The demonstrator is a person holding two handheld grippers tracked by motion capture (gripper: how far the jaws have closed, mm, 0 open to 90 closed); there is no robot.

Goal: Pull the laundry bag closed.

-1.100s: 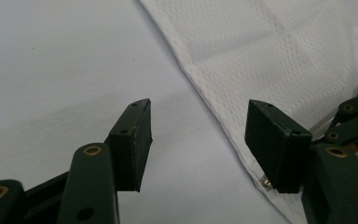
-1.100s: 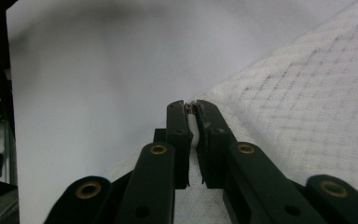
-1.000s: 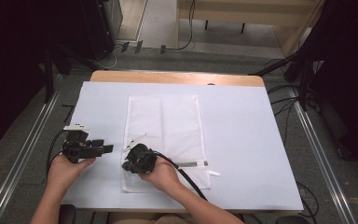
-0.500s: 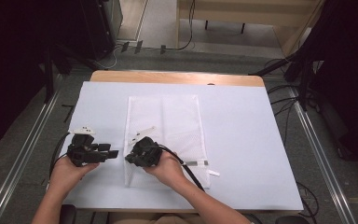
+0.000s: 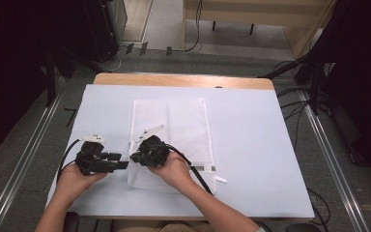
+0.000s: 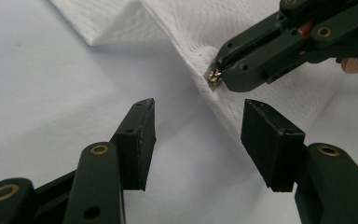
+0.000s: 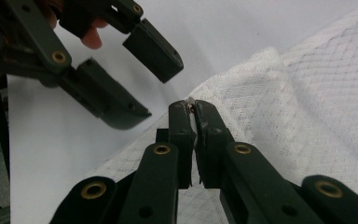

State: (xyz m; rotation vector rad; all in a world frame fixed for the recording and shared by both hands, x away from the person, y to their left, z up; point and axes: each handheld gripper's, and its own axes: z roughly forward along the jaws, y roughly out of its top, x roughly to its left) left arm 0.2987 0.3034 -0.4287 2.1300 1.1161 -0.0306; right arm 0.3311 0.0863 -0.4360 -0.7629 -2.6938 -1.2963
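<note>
Broad white sheet [image 5: 251, 159] over the table top, with a strip of bare wood [image 5: 183, 80] along the far edge. Laid lengthwise at the middle of that sheet, a white mesh bag [image 5: 183, 130], flat over most of its area, near left edge lifted into a ridge. In the left gripper view the same bag [image 6: 261, 28] rising in a fold off the sheet, netted weave plain to see. Near right corner of the bag marked by a short grey band [image 5: 205, 168] and a small white tab [image 5: 221, 180] just off the edge.

At the near side, two forearms reaching in from below. Right hand [image 5: 174, 169] resting over the bag's near left part, right gripper [image 5: 136, 157] pointing left, jaws pressed together on a small metal zipper pull [image 6: 214, 77] at the bag's left edge. From that gripper's own camera, the two black jaws [image 7: 192, 109] shut tight, a glint of metal and a sliver of white mesh pinched between the tips. Black cable [image 5: 193, 166] trailing back across the bag toward the near edge.

Left hand [image 5: 75, 181] on the bare sheet just left of the bag, left gripper [image 5: 123, 162] pointing right at the other, tips close but apart. Jaws spread, nothing between the pads [image 6: 142, 140], bag edge and pinched pull just beyond them.
</note>
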